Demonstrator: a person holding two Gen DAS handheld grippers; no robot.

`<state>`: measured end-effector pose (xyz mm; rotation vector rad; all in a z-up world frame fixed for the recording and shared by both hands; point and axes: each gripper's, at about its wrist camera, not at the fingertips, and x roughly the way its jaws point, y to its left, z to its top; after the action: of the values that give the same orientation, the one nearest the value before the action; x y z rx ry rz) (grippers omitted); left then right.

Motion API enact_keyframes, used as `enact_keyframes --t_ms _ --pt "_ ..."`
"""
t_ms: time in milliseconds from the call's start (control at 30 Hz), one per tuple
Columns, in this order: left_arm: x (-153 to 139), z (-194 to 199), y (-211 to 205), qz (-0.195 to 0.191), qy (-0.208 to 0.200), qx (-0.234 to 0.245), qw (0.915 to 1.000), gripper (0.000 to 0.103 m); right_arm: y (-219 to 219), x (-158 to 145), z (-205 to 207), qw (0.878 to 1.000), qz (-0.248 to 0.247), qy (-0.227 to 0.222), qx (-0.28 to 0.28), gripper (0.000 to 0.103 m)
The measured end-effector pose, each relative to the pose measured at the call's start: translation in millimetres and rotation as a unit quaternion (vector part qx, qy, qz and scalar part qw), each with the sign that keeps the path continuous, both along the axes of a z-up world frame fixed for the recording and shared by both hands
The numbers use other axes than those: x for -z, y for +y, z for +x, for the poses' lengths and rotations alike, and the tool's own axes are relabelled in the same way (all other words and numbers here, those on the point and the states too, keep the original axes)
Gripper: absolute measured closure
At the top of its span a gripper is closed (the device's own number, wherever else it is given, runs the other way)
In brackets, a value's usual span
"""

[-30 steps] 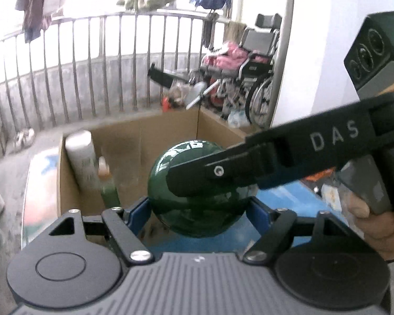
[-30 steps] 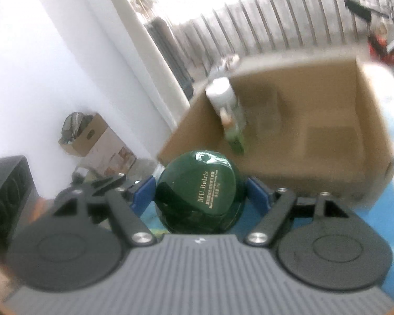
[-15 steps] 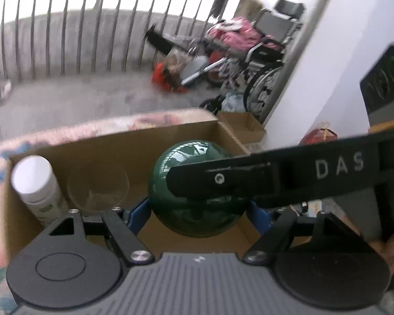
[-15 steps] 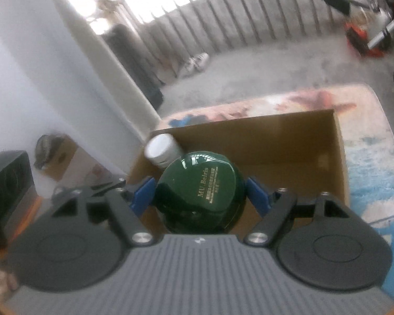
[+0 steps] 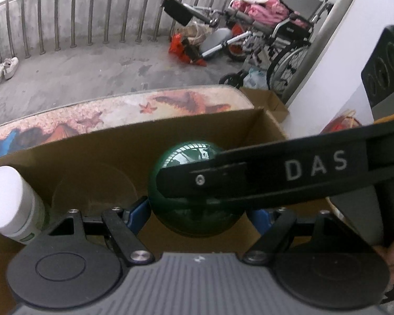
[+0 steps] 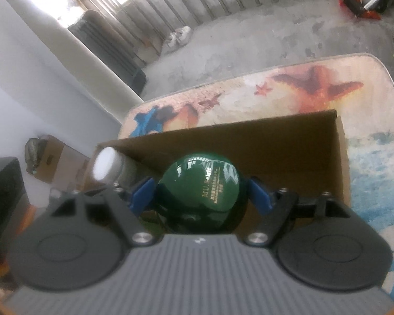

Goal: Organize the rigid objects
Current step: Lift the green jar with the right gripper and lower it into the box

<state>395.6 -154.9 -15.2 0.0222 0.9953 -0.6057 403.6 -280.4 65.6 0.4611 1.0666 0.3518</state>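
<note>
1. Over the open cardboard box [image 5: 134, 141], a round dark green jar [image 6: 201, 186] is hanging, gripped from two sides at once, likely because its glossy curved body is too wide and slippery for one tool.
2. Left gripper [image 5: 197, 210]: jaws are standing wide, blue pads pressing the jar's flanks; it is holding the jar.
3. Right gripper [image 6: 201, 197]: jaws are also spread wide around the jar, blue fingers [image 6: 141, 191] lying against its sides; whether the pads are pressing or only resting is unclear, so I cannot tell how firm its hold is.
4. White-capped bottle [image 5: 10, 202]: standing upright in the box's left corner, tucked away to be leaving floor space.
5. Clear glass [image 5: 94, 191]: sitting beside the bottle, just left of the jar.
6. Patterned mat [image 6: 302, 92]: lying under the box, on the concrete floor.
7. Judgement: jar is about to be lowered into the free right part of the box.
</note>
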Motion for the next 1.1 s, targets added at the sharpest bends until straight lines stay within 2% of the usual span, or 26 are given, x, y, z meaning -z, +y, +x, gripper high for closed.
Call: enact_keyframes --t_ms 200,300,600,1100 --pt "4 1 -17 0.053 -0.021 0.014 0.9983 0.023 0 16 9 1.000 -0.008 0.018 -0.002 0.022" --pt "3 0 -21 0.067 -0.025 0.018 0.9973 0.023 4 20 14 1.000 -0.018 0.022 -0.008 0.021" --pt "1 -1 -28 0.085 -0.027 0.023 0.9957 0.021 3 23 16 0.999 -0.019 0.024 -0.011 0.021" --pt "0 -2 -35 0.095 -0.026 0.025 0.9948 0.020 4 30 17 0.999 -0.013 0.034 -0.009 0.021"
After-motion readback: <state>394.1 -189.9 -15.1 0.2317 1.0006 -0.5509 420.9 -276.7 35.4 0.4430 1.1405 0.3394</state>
